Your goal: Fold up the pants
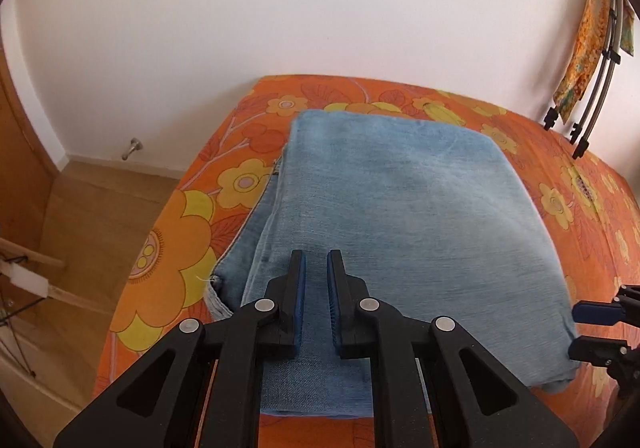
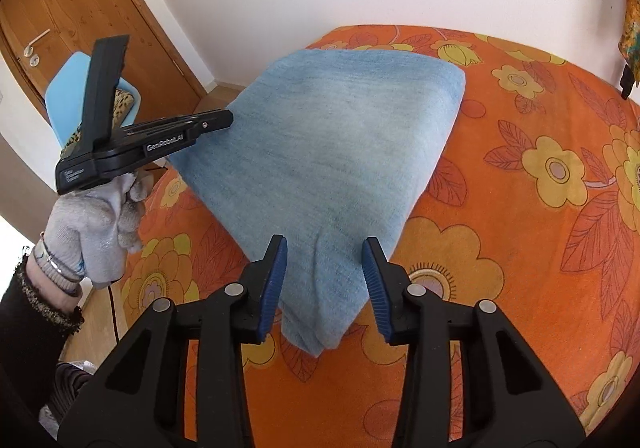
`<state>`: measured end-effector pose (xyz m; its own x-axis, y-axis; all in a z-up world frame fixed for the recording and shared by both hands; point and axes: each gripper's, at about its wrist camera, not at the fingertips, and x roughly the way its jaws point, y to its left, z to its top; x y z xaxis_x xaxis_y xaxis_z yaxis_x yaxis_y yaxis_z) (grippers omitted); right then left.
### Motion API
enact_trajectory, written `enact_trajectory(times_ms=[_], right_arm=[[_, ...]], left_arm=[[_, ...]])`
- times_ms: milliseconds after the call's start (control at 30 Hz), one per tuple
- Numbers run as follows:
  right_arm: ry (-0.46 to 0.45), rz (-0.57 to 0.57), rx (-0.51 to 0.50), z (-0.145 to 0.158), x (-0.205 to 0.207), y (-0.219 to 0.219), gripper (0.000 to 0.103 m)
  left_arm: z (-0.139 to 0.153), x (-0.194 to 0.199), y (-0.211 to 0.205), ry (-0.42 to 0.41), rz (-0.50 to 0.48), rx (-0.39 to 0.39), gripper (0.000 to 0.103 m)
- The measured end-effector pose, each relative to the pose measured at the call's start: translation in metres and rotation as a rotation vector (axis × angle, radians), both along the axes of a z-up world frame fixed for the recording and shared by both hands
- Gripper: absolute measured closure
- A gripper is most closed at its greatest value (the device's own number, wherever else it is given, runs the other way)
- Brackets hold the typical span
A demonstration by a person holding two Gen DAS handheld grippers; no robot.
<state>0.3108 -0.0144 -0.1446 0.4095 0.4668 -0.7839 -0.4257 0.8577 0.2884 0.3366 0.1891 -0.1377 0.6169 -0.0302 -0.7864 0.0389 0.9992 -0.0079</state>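
— Orange flowered bedspread [image 1: 168, 248] against a white wall. Where are the jeans [image 1: 400, 208]?
— Folded flat in a stack on it.
— Left claw [image 1: 317, 260]?
— Over the near edge, jaws a narrow slit, gripping nothing.
— Right claw [image 2: 325, 248]?
— Partly open astride the near corner, pads off the denim.
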Motion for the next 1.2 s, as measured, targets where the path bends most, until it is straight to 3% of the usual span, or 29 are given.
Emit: enact_trajectory(times_ms=[100, 267, 367, 467, 533, 600, 633, 800, 867, 1000, 1033, 1100, 1200], right_arm=[[0.025, 0.059, -0.038, -0.012, -0.014, 0.009, 0.062], [0.068, 0.109, -0.099, -0.023, -0.024, 0.008, 0.064], [0.067, 0.106, -0.074, -0.013, -0.025, -0.005, 0.064], [0.031, 0.052, -0.028, 0.001, -0.017, -0.023, 0.064], [0.015, 0.005, -0.005, 0.007, -0.006, -0.034, 0.056], [0.000, -0.037, 0.007, 0.010, 0.004, -0.043, 0.039], [-0.016, -0.057, 0.017, 0.012, 0.008, -0.048, 0.038], [-0.027, -0.123, 0.025, 0.014, 0.032, -0.061, 0.028], [-0.012, -0.141, 0.040, 0.012, 0.039, -0.063, 0.028], [-0.010, -0.185, 0.057, 0.007, 0.051, -0.065, 0.027], [-0.015, -0.186, 0.051, 0.006, 0.053, -0.065, 0.026], [-0.026, -0.196, 0.030, 0.004, 0.056, -0.063, 0.014], [-0.001, -0.200, 0.036, 0.000, 0.066, -0.064, 0.013]], left_arm=[[-0.015, 0.003, 0.004, -0.002, -0.004, 0.033, 0.091], [-0.015, 0.009, 0.003, 0.018, -0.017, 0.054, 0.091], [-0.010, 0.011, 0.009, 0.027, -0.006, 0.109, 0.081], [0.001, 0.015, 0.021, 0.035, 0.021, 0.085, 0.082], [0.013, 0.017, 0.029, 0.021, 0.032, 0.045, 0.082], [0.025, 0.021, 0.038, 0.008, 0.026, -0.032, 0.082], [0.030, 0.023, 0.042, 0.008, 0.028, -0.056, 0.078], [0.041, 0.040, 0.054, 0.052, 0.007, -0.205, 0.034], [0.038, 0.045, 0.053, 0.072, 0.012, -0.229, 0.033], [0.022, 0.051, 0.037, 0.111, -0.020, -0.195, 0.033], [0.018, 0.051, 0.033, 0.122, -0.027, -0.191, 0.033], [0.010, 0.052, 0.027, 0.134, -0.034, -0.179, 0.033], [0.001, 0.057, 0.027, 0.158, -0.033, -0.186, 0.033]])
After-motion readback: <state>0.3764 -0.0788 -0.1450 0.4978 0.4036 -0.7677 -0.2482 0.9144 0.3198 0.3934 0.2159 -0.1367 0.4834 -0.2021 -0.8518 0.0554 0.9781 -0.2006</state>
